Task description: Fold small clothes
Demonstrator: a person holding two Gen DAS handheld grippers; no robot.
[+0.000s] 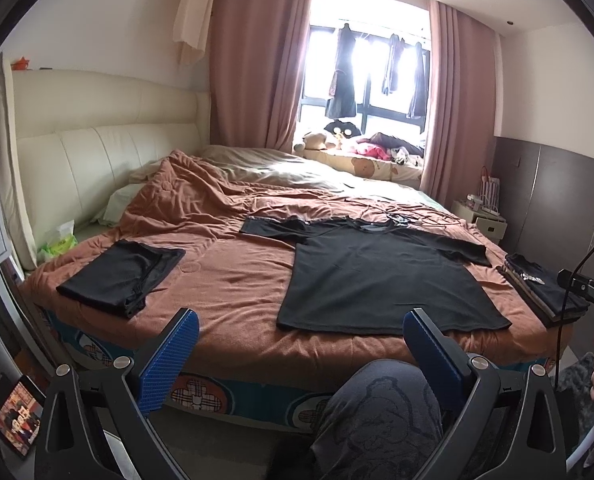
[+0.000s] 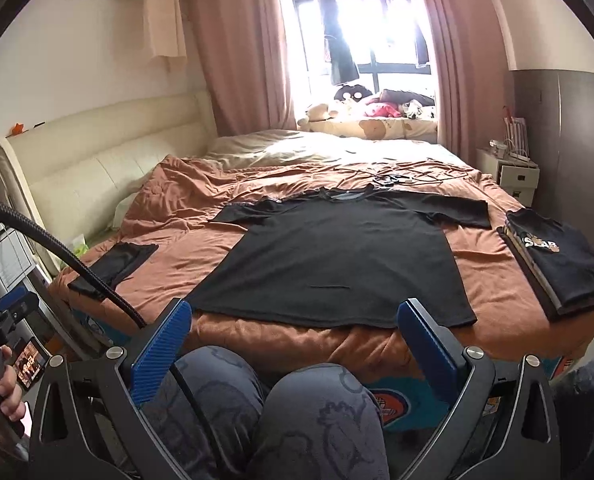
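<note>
A black T-shirt (image 1: 377, 276) (image 2: 337, 260) lies spread flat on the brown bed cover, sleeves out, hem toward me. My left gripper (image 1: 301, 320) hangs open before the bed's near edge, left of the shirt's hem, holding nothing. My right gripper (image 2: 293, 312) is open too, its blue fingers (image 2: 165, 344) framing the hem from above the person's knees, nothing between them. A folded black garment (image 1: 121, 276) (image 2: 113, 266) rests at the bed's left. A stack of folded dark shirts (image 1: 545, 288) (image 2: 557, 260) sits at the right edge.
The person's knees (image 2: 277, 412) in dark patterned trousers press against the bed's (image 1: 233, 280) front. Cables (image 2: 393, 178) lie beyond the shirt's collar. A cream headboard (image 1: 97, 144) is at left, a white nightstand (image 2: 513, 172) at right, a tablet (image 1: 17, 416) on the floor.
</note>
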